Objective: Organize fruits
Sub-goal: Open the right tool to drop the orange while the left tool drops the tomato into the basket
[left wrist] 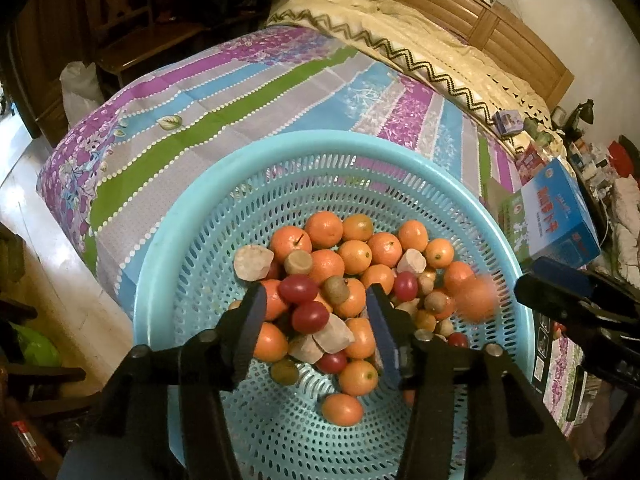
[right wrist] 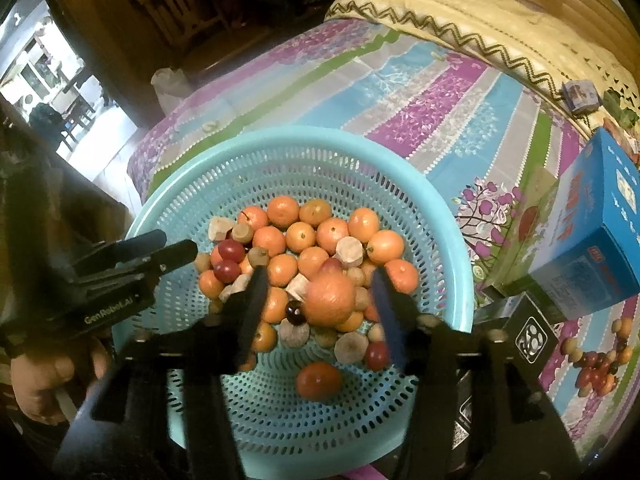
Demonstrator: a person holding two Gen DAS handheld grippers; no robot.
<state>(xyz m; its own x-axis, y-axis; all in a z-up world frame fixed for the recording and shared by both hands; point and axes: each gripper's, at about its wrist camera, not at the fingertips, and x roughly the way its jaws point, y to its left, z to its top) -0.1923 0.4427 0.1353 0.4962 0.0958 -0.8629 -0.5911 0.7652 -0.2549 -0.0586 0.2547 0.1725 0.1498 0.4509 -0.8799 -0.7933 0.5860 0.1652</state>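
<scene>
A round light-blue perforated basket (left wrist: 280,148) (right wrist: 280,140) stands on a striped bedsheet. It holds a pile of small oranges (left wrist: 354,256) (right wrist: 300,236), red grape-like fruits (left wrist: 298,289) (right wrist: 231,250), brown round fruits and pale cut chunks (left wrist: 253,263). My left gripper (left wrist: 316,312) hangs open above the pile with nothing in its grip. My right gripper (right wrist: 320,292) is open too. A blurred orange (right wrist: 330,300) (left wrist: 476,300) sits between its fingers and touches neither pad. Each gripper shows at the edge of the other's view.
A blue carton (left wrist: 560,216) (right wrist: 592,240) stands on the bed right of the basket, with a black box (right wrist: 532,336) below it. A cream blanket (left wrist: 400,32) lies at the bed's far side. A person's hand (right wrist: 36,380) holds the left tool. Floor lies to the left.
</scene>
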